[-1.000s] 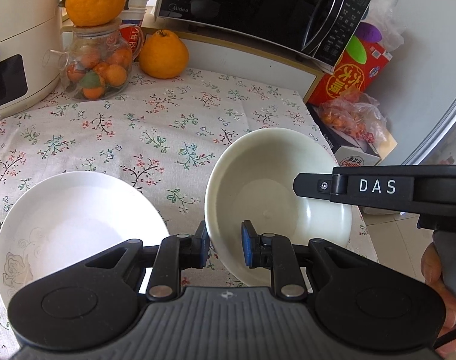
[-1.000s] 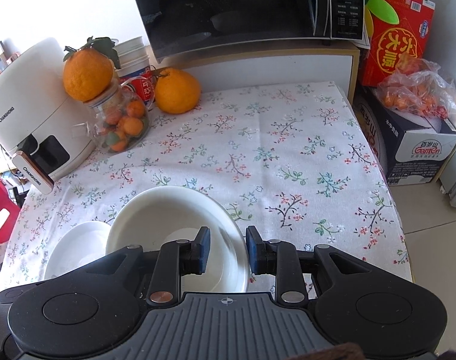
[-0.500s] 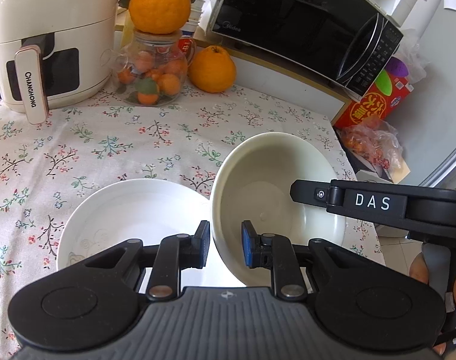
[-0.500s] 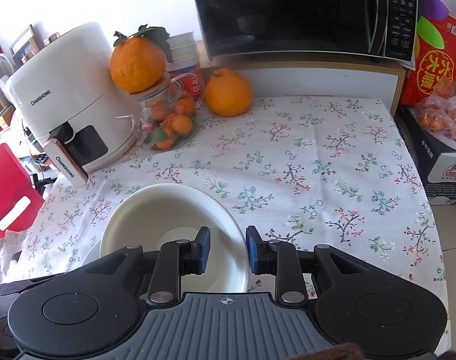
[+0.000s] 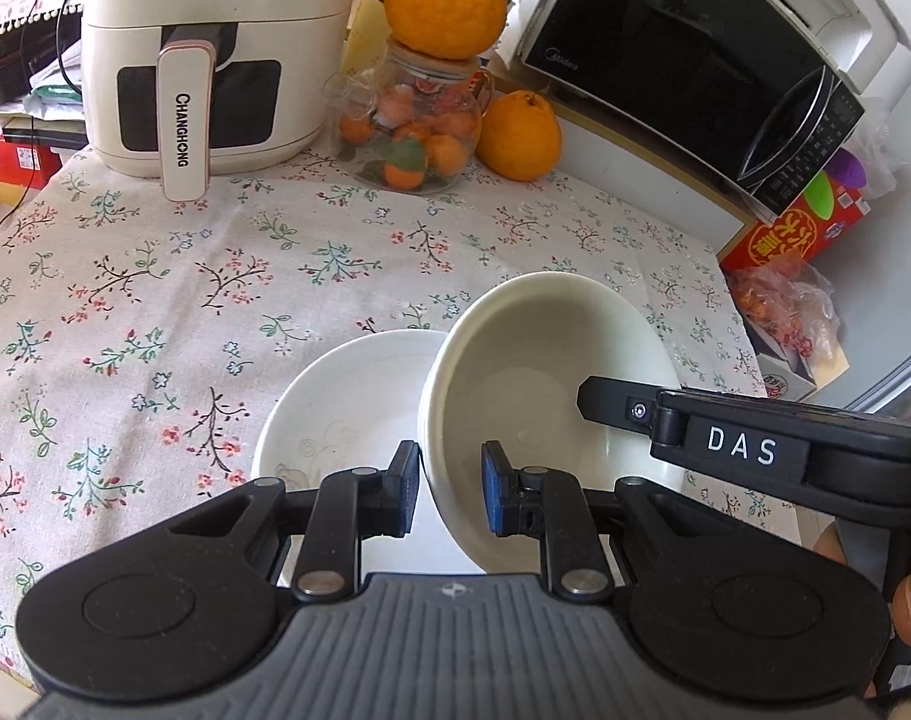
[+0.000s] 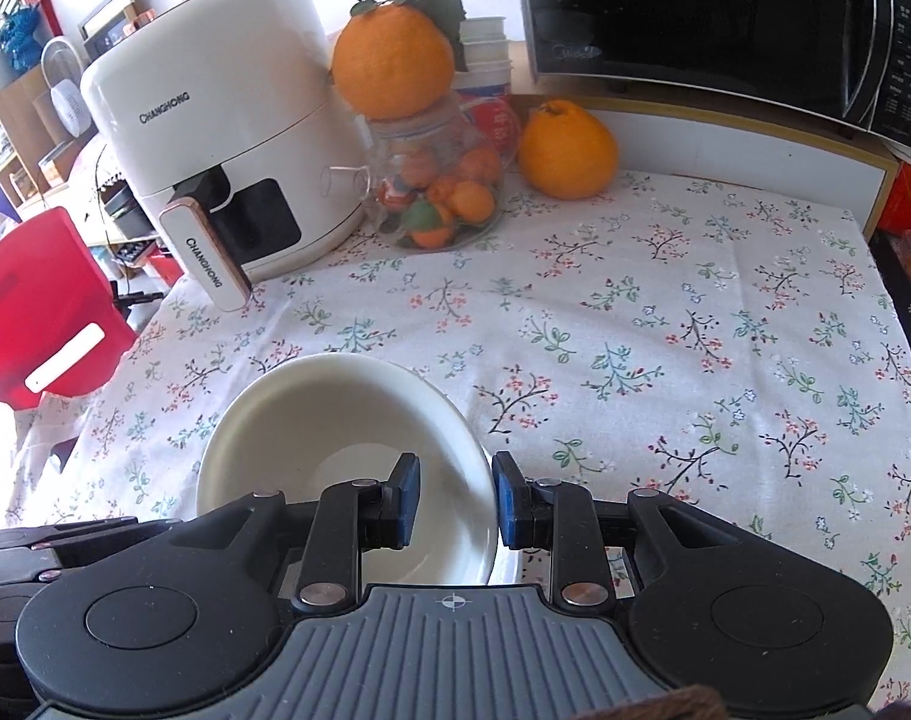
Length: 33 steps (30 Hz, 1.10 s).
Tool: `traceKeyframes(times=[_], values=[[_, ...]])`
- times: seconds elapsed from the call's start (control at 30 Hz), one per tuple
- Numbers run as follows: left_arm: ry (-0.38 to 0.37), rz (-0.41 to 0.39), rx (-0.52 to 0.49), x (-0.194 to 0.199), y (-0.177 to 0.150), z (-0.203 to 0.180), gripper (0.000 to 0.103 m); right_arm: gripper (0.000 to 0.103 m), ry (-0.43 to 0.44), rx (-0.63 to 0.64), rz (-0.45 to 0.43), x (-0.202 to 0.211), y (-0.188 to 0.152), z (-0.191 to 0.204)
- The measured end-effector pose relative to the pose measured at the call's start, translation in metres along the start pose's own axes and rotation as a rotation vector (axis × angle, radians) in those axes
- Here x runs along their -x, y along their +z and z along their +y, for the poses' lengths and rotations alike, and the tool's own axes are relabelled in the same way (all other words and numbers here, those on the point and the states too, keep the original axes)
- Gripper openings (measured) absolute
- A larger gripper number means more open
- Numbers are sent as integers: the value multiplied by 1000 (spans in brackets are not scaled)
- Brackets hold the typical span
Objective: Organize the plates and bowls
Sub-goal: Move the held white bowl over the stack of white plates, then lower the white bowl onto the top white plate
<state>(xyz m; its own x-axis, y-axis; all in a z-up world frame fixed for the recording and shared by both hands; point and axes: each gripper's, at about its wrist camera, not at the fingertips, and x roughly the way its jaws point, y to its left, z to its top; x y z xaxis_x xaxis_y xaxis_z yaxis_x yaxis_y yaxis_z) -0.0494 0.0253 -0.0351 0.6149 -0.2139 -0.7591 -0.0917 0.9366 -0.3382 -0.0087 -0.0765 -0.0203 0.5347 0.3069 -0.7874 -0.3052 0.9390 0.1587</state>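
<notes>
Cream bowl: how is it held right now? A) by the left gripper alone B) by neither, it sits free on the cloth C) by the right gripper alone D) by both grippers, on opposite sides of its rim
D: the left gripper straddles one side of the cream bowl rim, and the right gripper straddles the opposite side.

Cream bowl, white plate — perhaps faintly patterned; floral cloth; 2 oranges; black microwave.

Bright daylight, sharp ctr, fisheye warp at edges.
</notes>
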Motion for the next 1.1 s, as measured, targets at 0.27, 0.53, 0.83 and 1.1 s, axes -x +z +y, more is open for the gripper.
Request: traceKeyframes(times=[0.27,0.53,0.83,1.1], values=[[8,27,22,4,-5,18,18,26,25,8,43,-10,-3,13],[28,38,16,1,-7,20,18,26,32,11,73,-14,-8,15],[29,50,-2,-2,-10,17,18,26,34,-5,105,-16,-12,8],[42,67,-37,-7,-12,13,18,26,34,-33,144,-20,-14,3]])
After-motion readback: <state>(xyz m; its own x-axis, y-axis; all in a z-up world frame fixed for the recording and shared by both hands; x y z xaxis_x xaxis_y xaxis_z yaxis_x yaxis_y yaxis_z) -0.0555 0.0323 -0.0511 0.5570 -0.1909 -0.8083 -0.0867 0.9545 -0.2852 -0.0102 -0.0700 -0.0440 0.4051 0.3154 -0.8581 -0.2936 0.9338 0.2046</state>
